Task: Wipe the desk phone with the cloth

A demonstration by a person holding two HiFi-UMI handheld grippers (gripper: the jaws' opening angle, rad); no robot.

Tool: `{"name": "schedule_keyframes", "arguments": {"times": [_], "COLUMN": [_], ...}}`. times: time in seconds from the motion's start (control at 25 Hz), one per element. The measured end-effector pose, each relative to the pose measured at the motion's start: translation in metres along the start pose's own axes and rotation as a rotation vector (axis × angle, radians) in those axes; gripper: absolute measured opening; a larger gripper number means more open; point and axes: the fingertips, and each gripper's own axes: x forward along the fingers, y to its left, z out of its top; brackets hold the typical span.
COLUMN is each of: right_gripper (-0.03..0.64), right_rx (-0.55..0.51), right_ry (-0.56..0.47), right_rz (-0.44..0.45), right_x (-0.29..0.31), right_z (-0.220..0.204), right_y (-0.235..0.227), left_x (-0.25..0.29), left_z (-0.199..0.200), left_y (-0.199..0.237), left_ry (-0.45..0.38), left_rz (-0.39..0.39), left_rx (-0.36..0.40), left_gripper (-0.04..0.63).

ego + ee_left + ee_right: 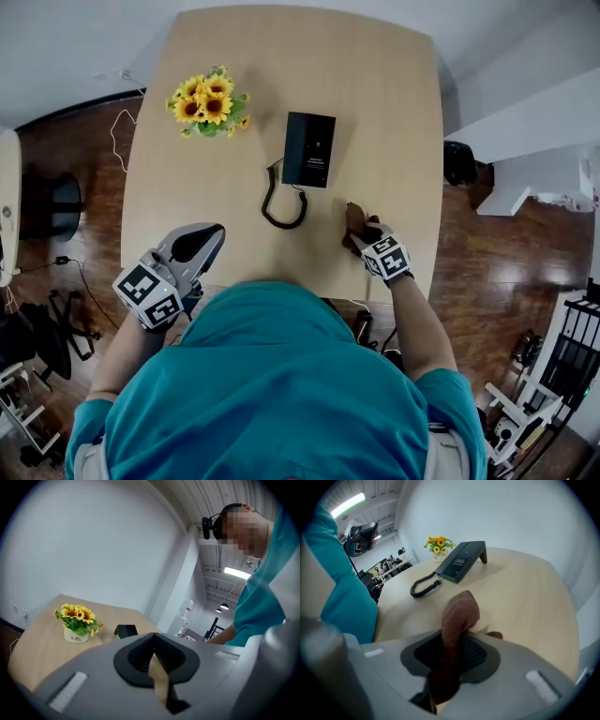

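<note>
Well left of the desk phone [308, 149], the left gripper [204, 240] sat clenched on nothing. Near the phone's right, the right gripper [364, 236] pinched the brown cloth [354, 221], which looked soft and floppy, best bunched at a fold. The phone looked rigid, likely light enough to slide. Its keys were too small to make out, and the jaws hid the cloth's lower end.

I read office: desk phone [308, 149] on wooden table [394, 112], potted sunflowers [208, 103], water cooler [186, 609] beyond, strip lights [236, 573] overhead.
</note>
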Motion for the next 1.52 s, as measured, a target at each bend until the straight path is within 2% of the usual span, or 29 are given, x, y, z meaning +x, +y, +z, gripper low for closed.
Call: {"name": "schedule_keyframes", "arguments": {"times": [0.08, 0.16, 0.28, 0.4, 0.56, 0.76, 0.92, 1.08, 1.36, 1.52], "right_gripper": [0.095, 0.091, 0.091, 0.091, 0.091, 0.091, 0.092, 0.092, 0.092, 0.092], "right_rx": [0.005, 0.023, 0.002, -0.07, -0.181, -0.251, -0.237, -0.198, -0.181, -0.228], "right_ry": [-0.013, -0.083, -0.223, -0.309, -0.319, -0.283, -0.265, -0.285, -0.307, -0.261], "right_rz": [-0.003, -0.003, -0.02, -0.045, -0.101, -0.131, -0.14, -0.113, -0.031, 0.021], "right_x": [-0.004, -0.014, -0.036, -0.044, -0.02, 0.024, 0.043, 0.045, 0.051, 0.059], "right_z": [0.007, 0.033, 0.101, 0.174, 0.247, 0.295, 0.308, 0.304, 0.24, 0.197], "right_y": [0.0, -0.003, -0.017, -0.034, -0.054, -0.065, -0.075, -0.075, -0.034, 0.004], "left_x": [-0.002, -0.004, -0.009, -0.019, -0.036, -0.06, -0.075, -0.08, -0.073, -0.066], "left_z": [-0.004, -0.006, -0.005, -0.005, -0.01, -0.02, -0.024, -0.028, -0.032, -0.032], "left_y": [0.004, 0.005, 0.009, 0.015, 0.021, 0.031, 0.038, 0.041, 0.04, 0.037], "left_ry": [0.0, -0.002, -0.013, -0.023, -0.027, -0.019, -0.023, -0.024, -0.013, -0.006], "left_rz": [0.003, 0.007, 0.02, 0.045, 0.09, 0.15, 0.187, 0.19, 0.169, 0.154], "left_rx": [-0.015, -0.024, -0.03, -0.038, -0.052, -0.08, -0.103, -0.115, -0.121, -0.12], "left_gripper": [0.005, 0.005, 0.005, 0.005, 0.005, 0.005, 0.005, 0.005, 0.005, 0.005]}}
